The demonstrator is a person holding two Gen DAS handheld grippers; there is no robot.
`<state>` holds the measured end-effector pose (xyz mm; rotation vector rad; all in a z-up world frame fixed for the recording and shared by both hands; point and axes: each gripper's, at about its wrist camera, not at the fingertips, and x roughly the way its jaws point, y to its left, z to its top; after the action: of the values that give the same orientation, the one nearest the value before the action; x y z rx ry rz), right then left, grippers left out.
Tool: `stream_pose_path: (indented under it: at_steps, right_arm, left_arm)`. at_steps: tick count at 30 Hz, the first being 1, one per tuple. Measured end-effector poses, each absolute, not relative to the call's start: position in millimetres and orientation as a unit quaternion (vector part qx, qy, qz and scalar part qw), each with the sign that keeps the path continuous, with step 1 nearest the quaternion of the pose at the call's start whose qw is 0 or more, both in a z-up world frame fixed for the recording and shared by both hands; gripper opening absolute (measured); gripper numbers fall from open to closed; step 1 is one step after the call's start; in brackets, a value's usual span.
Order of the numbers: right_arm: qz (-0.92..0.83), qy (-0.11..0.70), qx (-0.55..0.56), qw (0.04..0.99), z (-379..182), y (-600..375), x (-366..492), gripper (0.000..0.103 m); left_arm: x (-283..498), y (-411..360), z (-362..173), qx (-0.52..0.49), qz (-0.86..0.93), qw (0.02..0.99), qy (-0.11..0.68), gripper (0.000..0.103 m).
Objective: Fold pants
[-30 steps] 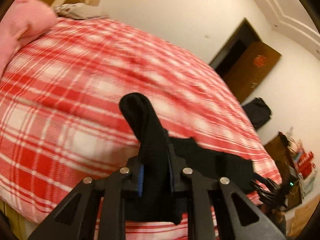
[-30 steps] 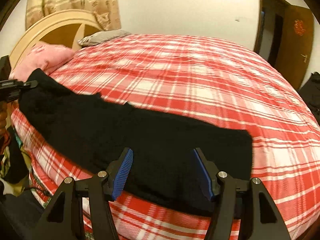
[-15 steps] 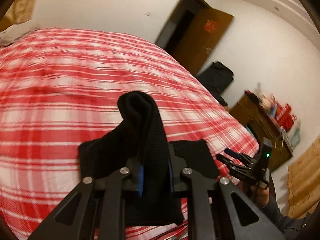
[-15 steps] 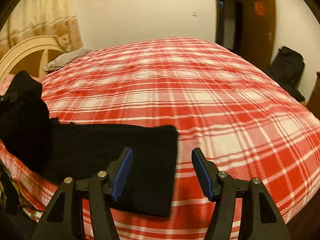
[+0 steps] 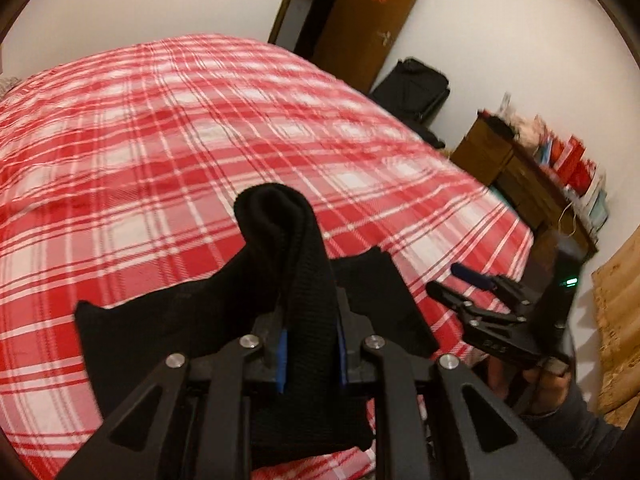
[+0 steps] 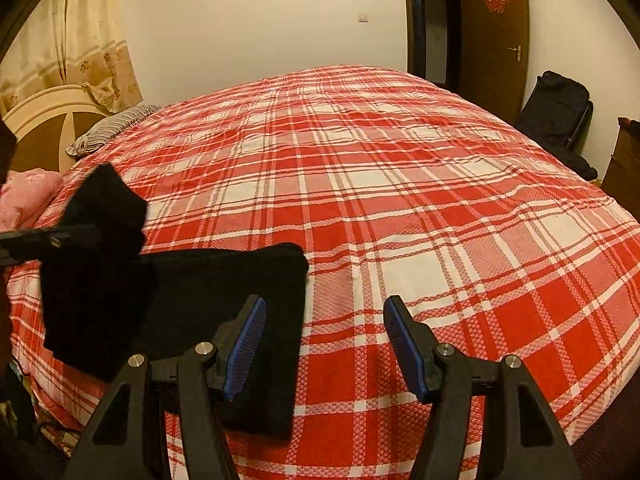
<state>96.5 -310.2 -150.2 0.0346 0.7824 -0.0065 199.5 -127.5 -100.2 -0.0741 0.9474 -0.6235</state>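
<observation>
Black pants (image 5: 304,264), one, two grippers

I saw the pants (image 5: 288,280) as matt black knit cloth, ribbed along the folded edge. The bedspread (image 6: 400,200) looked like woven cotton, a waffle-textured red and white plaid. My left gripper (image 5: 310,356) had matt black plastic arms, shiny metal rivets and blue ridged rubbery pads (image 5: 282,360); the right gripper (image 6: 324,344) matched it. The door (image 6: 494,32) was smooth brown wood with a metal handle. The curtain (image 6: 80,52) was thin printed fabric.
</observation>
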Motion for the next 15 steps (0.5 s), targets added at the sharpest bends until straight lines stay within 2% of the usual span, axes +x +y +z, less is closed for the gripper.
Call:
stream_pose_path:
  at_steps: [9, 15]
  right_arm:
    - [0.002, 0.39, 0.028, 0.92, -160.5, -313.0, 98.7, 0.063]
    - [0.052, 0.379, 0.073, 0.921, -156.6, -311.5, 95.8, 0.063]
  left_arm:
    - [192.8, -168.1, -122.1, 0.019, -0.297, 0.843, 0.448, 0.02]
    - [165.6, -158.8, -100.8, 0.027, -0.329, 0.85, 0.409, 0.024]
